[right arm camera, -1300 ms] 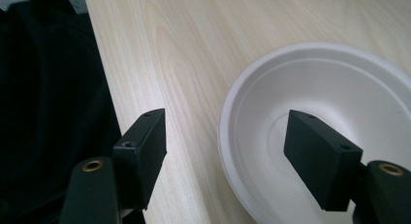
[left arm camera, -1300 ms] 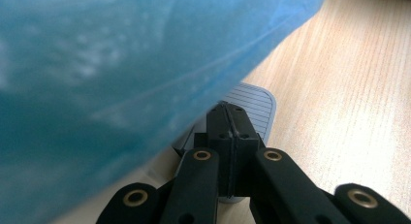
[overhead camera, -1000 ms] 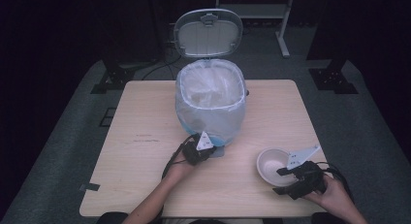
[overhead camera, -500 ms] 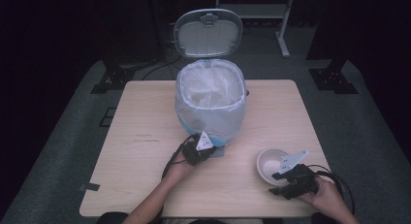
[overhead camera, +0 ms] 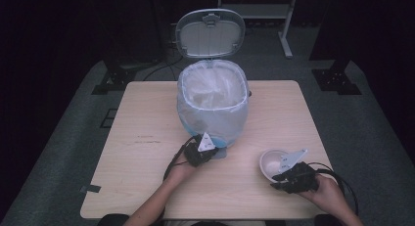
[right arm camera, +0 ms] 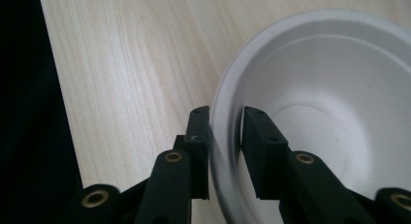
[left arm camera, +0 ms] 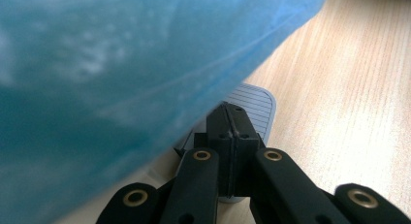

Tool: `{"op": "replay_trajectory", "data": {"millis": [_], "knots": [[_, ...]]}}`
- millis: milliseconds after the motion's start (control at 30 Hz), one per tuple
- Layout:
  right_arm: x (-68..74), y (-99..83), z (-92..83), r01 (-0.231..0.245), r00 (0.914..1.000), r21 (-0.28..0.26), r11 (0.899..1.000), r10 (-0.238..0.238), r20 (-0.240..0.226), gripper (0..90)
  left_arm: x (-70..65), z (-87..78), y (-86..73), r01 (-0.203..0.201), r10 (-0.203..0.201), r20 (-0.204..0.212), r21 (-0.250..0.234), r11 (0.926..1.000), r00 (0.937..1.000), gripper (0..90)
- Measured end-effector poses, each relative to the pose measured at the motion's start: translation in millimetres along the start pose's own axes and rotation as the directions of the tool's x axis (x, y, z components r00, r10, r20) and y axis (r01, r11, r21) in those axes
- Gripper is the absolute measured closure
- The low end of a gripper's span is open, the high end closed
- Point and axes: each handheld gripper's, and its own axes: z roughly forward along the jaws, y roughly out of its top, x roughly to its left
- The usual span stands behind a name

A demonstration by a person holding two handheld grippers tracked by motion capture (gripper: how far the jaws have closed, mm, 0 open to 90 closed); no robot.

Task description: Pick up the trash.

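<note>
A white paper bowl [overhead camera: 270, 162] [right arm camera: 339, 83] sits at the table's front right. My right gripper [overhead camera: 278, 178] [right arm camera: 226, 115] has its jaws on either side of the bowl's near rim, one outside and one inside. They have just been closing and now pinch the rim. A blue pedal bin [overhead camera: 213, 108] [left arm camera: 97, 78] lined with a white bag stands mid-table, its lid [overhead camera: 210, 33] raised. My left gripper [overhead camera: 209, 151] [left arm camera: 230, 110] is shut with nothing between its jaws, and its tips rest on the bin's ribbed grey pedal [left arm camera: 257, 100].
The light wooden table [overhead camera: 142, 123] has bare surface left of the bin and behind the bowl. Its front edge is close to both hands. Dark floor with stand feet and cables surrounds the table.
The right gripper has slid a little left onto the bowl's rim and its jaws have narrowed around it. The left gripper and the bin's lid have not moved.
</note>
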Motion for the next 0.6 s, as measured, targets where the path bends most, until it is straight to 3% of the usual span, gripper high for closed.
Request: {"op": "replay_trajectory", "data": {"millis": [400,600], "knots": [[-26.2,13.9,-28.0,-0.063,0.9968,-0.022,0.998,0.062,-0.051,80.6,0.6,-0.4,-0.2,-0.006,0.006,0.001,0.004,1.0000,1.0000,90.0],[-39.4,20.9,-40.5,-0.101,0.9893,-0.055,0.993,0.094,-0.111,82.9,0.6,-0.4,-0.4,-0.004,0.004,0.001,0.003,1.0000,1.0000,90.0]]}}
